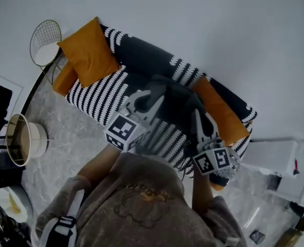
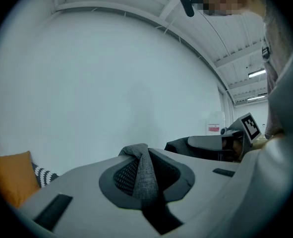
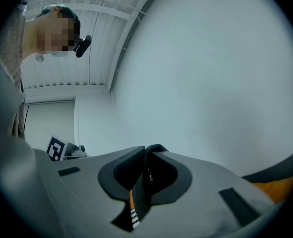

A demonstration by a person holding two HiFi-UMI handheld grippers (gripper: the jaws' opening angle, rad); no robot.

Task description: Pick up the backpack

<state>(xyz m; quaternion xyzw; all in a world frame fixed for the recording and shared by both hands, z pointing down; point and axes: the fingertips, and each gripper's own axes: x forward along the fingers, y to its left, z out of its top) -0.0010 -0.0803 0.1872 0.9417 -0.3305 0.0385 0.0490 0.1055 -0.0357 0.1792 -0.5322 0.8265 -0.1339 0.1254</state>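
Note:
In the head view a dark backpack hangs above the striped sofa, held between my two grippers. My left gripper grips it at its left side. In the left gripper view this gripper is shut on a fold of grey woven backpack fabric. My right gripper holds the backpack's right side. In the right gripper view that gripper is shut on a dark strap with an orange edge and white stitching. Most of the bag's body is hidden in both gripper views.
An orange cushion lies at the sofa's far left and another at its right. A wire side table and a drum lamp stand left of the sofa. White shelving stands at the right. A plain white wall is behind.

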